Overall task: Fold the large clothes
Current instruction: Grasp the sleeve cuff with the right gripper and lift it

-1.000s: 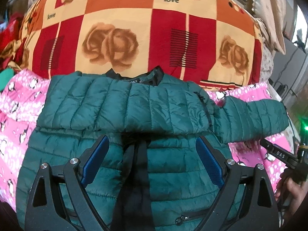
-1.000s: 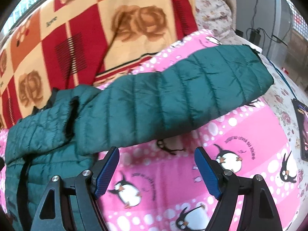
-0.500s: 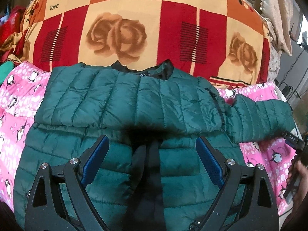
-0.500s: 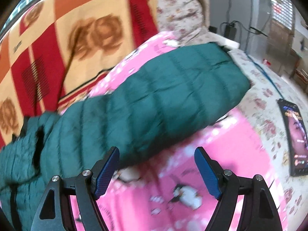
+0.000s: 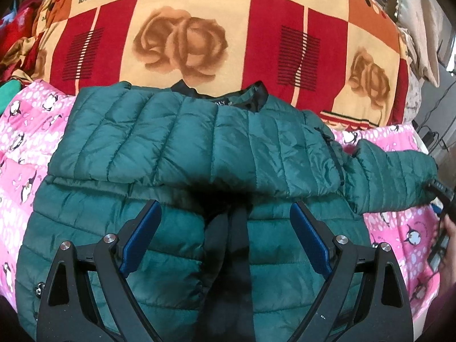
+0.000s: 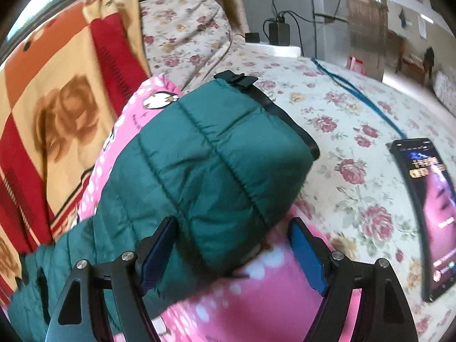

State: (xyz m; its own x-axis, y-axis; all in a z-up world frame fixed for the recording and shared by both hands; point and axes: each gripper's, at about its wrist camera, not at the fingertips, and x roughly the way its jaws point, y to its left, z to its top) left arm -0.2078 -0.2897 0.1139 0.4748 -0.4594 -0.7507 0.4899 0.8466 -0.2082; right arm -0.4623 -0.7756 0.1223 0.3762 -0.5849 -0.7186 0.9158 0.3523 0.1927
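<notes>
A dark green quilted puffer jacket lies front up on a pink penguin blanket. One sleeve is folded across its chest. The other sleeve sticks out to the right. My left gripper is open and empty above the jacket's lower front, over the black zipper band. My right gripper is open, and the cuff end of the outstretched sleeve lies between its fingers; the jaws stand wide apart. The right gripper also shows at the far right of the left wrist view.
A red, orange and cream rose blanket is heaped behind the jacket. To the right is a floral sheet with a lit phone and a blue cable. Chargers and cords sit at the bed's far edge.
My right gripper has moved forward and right along the outstretched sleeve to its cuff, which now sits between the open fingers. My left gripper has drawn back slightly over the jacket.
</notes>
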